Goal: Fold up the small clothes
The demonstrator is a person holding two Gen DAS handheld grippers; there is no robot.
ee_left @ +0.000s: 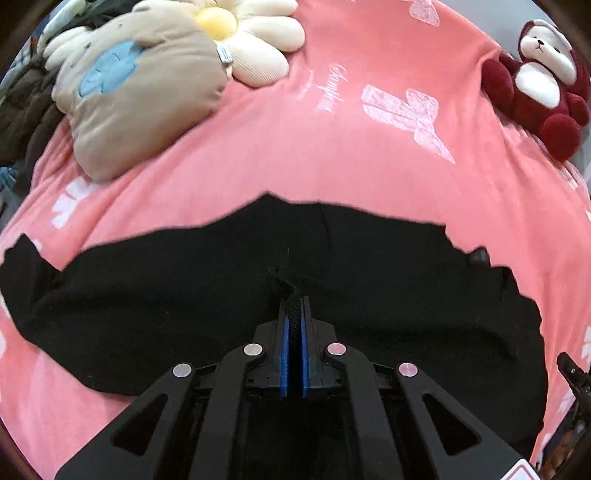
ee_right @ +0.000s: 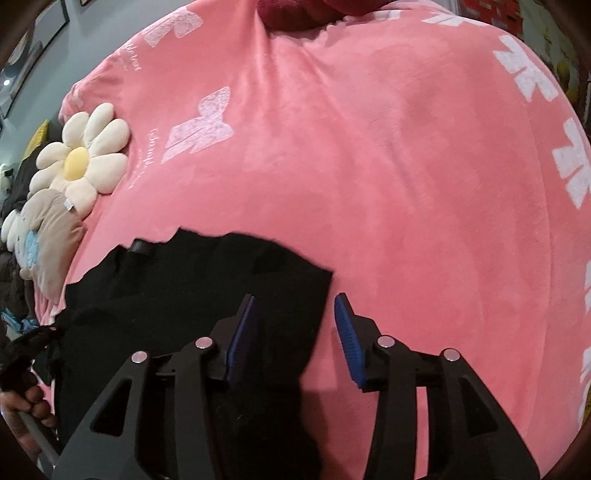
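We have a black garment [ee_left: 207,302] lying on the pink blanket [ee_left: 332,155], partly doubled over, folding unfinished. Our left gripper [ee_left: 294,306] is clenched on a pinch of its cloth; our right gripper [ee_right: 295,306] hangs released over its right edge.

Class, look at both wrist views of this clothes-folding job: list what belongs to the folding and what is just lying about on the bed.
Belongs to the job:
- black garment
- left gripper, shut on a pinch of the garment
- right gripper, open at the garment's edge

Just lying about:
- flower cushion
- beige plush cushion
- red plush bear
- pink blanket underneath
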